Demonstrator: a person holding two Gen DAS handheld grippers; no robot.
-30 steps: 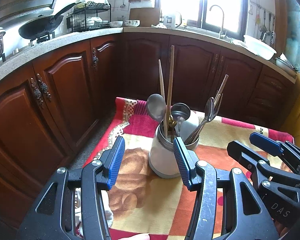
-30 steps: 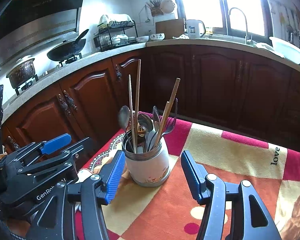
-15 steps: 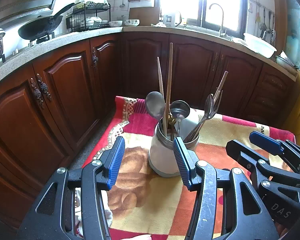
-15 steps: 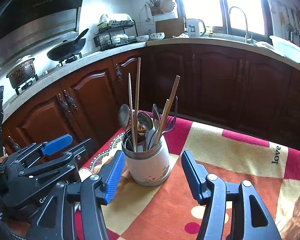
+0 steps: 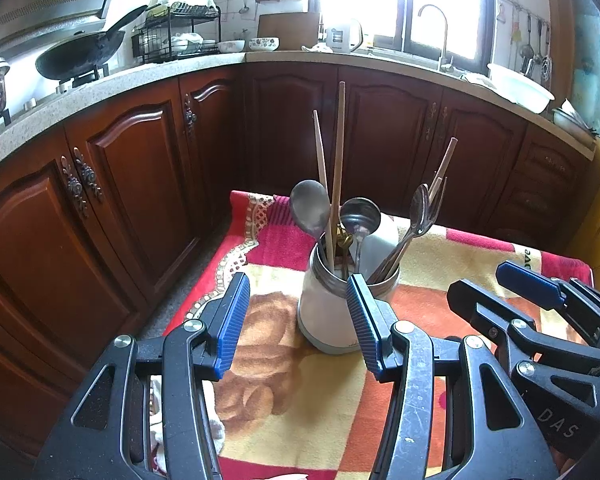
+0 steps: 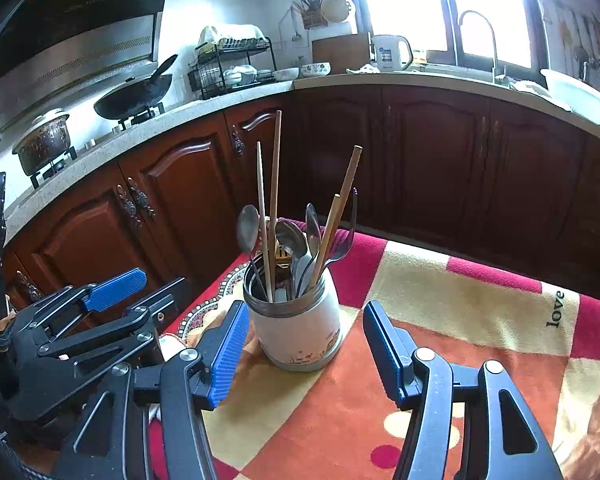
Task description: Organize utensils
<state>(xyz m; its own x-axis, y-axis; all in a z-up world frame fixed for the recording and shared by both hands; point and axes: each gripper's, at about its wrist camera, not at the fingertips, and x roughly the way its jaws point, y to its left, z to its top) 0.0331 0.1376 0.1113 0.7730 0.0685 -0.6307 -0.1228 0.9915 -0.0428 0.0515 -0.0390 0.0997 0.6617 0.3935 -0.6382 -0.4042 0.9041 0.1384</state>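
A white utensil jar with a metal rim stands on the patterned blanket. It holds spoons, chopsticks and a fork, all upright or leaning. My left gripper is open, just short of the jar, with nothing between its blue pads. My right gripper is open too, its pads either side of the jar's near face without touching. Each gripper shows in the other's view: the right gripper, the left gripper.
Dark wooden cabinets and a stone counter run behind the table. On the counter are a wok, a pot, a dish rack, a kettle and a white basin. A white cloth lies at the blanket's near-left edge.
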